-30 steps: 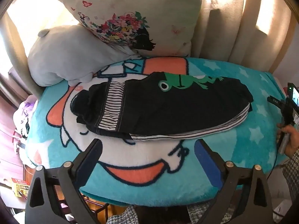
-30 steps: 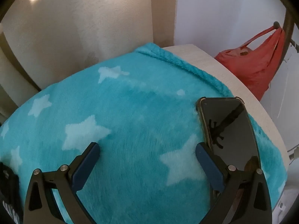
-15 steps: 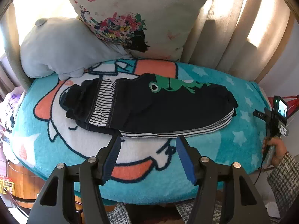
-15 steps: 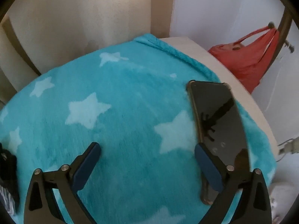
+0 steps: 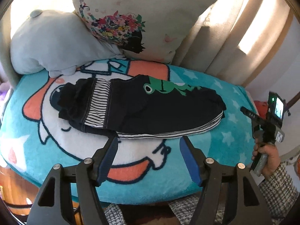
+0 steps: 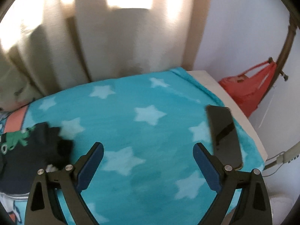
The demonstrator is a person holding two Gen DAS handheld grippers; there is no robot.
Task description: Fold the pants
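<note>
Lying on the blanket, the pants (frog-printed) face two parted, empty tools: left tool, right tool.

Home bedroom, by the look. Bed w/ teal star-print fleece blanket; flowered pillow & grey plush cushion at far edge. Beige curtains behind, sun thru. Phone near bed's right edge; red bag hung beyond.
</note>
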